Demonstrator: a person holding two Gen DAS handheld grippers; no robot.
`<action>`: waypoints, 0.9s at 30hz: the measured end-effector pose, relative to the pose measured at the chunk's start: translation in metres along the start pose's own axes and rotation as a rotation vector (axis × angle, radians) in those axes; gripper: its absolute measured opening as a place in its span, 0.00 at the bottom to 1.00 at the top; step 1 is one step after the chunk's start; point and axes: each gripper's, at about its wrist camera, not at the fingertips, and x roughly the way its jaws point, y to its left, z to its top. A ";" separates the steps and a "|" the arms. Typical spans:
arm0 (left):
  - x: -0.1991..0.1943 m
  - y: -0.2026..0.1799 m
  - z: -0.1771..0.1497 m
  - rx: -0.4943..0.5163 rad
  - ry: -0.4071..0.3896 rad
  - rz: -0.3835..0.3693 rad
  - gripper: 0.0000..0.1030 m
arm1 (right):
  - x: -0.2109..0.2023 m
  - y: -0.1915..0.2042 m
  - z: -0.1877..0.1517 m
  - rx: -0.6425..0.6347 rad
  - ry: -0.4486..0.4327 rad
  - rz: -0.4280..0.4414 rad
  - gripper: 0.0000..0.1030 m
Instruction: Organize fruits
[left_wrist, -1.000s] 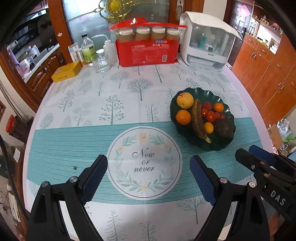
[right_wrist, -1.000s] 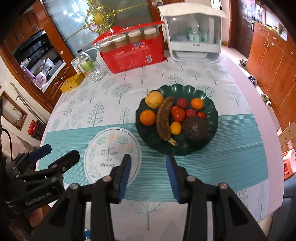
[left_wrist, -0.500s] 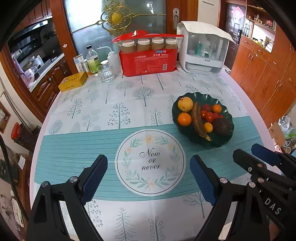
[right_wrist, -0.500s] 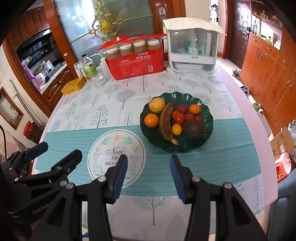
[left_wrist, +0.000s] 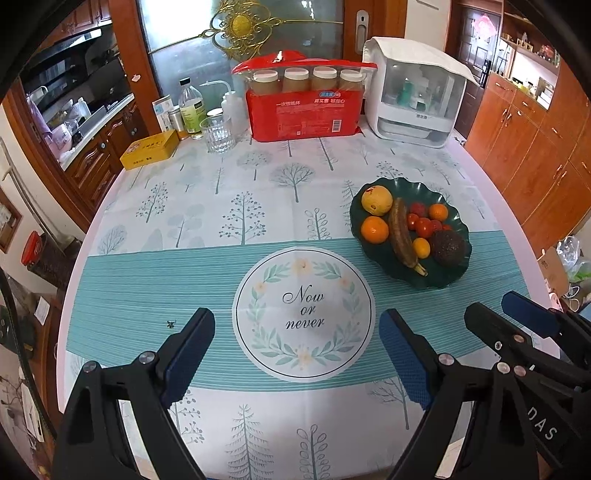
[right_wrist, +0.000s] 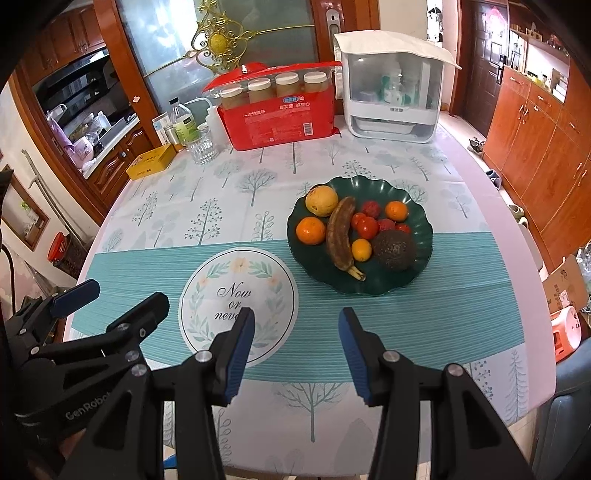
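Observation:
A dark green scalloped plate (right_wrist: 419, 221) (left_wrist: 448, 282) on the tablecloth holds the fruit: a brown banana (right_wrist: 340, 236) (left_wrist: 402, 236), a yellow apple (right_wrist: 321, 200) (left_wrist: 376, 199), oranges (right_wrist: 311, 230) (left_wrist: 375, 229), small red tomatoes (right_wrist: 367, 225) (left_wrist: 424, 226) and a dark avocado (right_wrist: 394, 250) (left_wrist: 448, 247). My left gripper (left_wrist: 297, 354) hovers wide open over the round "Now or never" print, nothing between its fingers. My right gripper (right_wrist: 295, 343) stands open and empty in front of the plate, well short of it. Each gripper shows at the edge of the other's view.
Along the table's far side stand a red pack of jars (left_wrist: 304, 107), a white plastic appliance (left_wrist: 417, 92), a glass (left_wrist: 218, 133), bottles (left_wrist: 190, 109) and a yellow tin (left_wrist: 151, 149). Wooden cabinets (right_wrist: 535, 147) line the right; the table edge is just below the grippers.
Both grippers have drawn back from the plate and the table, so the fruit looks smaller and farther. The right jaws stand slightly wider than before. Nothing on the table moved.

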 end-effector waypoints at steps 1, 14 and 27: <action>0.000 0.000 0.000 0.004 0.000 0.000 0.87 | 0.000 0.000 0.000 -0.002 0.000 0.000 0.46; 0.000 0.001 -0.001 0.003 0.001 0.000 0.87 | -0.001 0.003 0.001 -0.001 -0.007 -0.002 0.47; -0.001 0.000 0.001 0.008 -0.001 0.004 0.87 | -0.002 0.002 0.003 0.003 -0.009 -0.003 0.47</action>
